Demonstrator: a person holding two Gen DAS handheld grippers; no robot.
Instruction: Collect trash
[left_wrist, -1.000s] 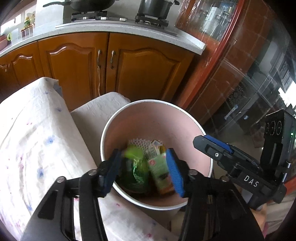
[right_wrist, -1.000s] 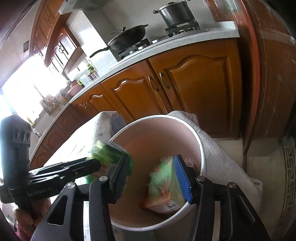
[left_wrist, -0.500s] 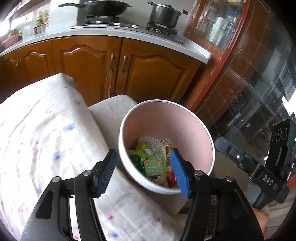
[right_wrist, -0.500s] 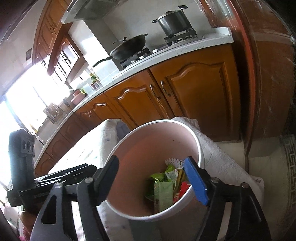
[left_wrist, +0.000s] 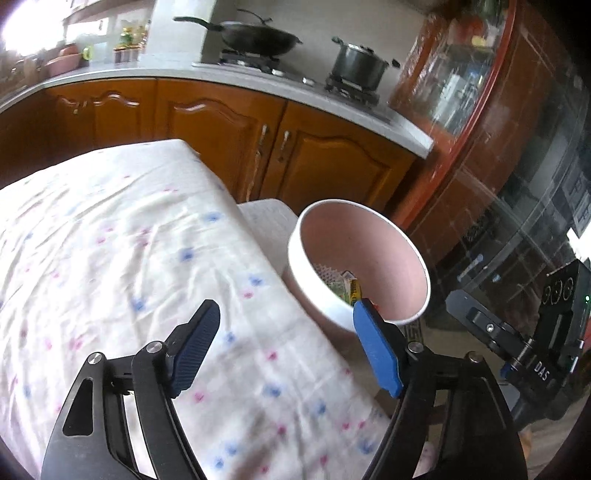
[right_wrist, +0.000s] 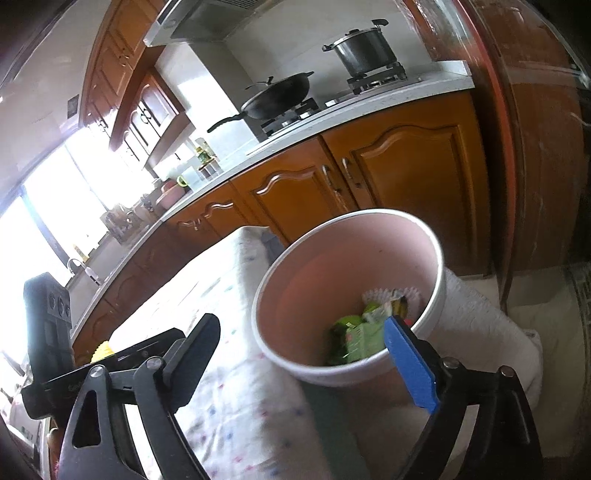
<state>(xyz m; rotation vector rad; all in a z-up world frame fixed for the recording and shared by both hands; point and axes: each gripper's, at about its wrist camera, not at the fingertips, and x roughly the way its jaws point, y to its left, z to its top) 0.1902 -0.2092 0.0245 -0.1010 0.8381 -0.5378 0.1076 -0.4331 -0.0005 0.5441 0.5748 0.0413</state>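
Beside the cloth-covered table (left_wrist: 122, 258), the pink bin (left_wrist: 391, 240) is sitting lower than the tabletop, tucked against its edge, most likely so that anything lifted off the cloth can be dropped straight in. The collected trash (right_wrist: 360, 338) is lying at the bottom of the bin: green wrappers, a green carton and a white ruffled paper piece, with something yellow and red among them. The left tool (left_wrist: 286, 347) is hovering over the table's near corner with its blue pads spread wide and nothing between them. The right tool (right_wrist: 306, 358) is poised just short of the bin's rim, its jaws likewise wide apart and empty; the left view shows it off to the side of the bin. Both being empty with the rubbish already inside suggests the deposits are done. A small yellow object (right_wrist: 100, 350) is peeking out behind the left tool in the right view, though it is too hidden to tell whether it is more trash.
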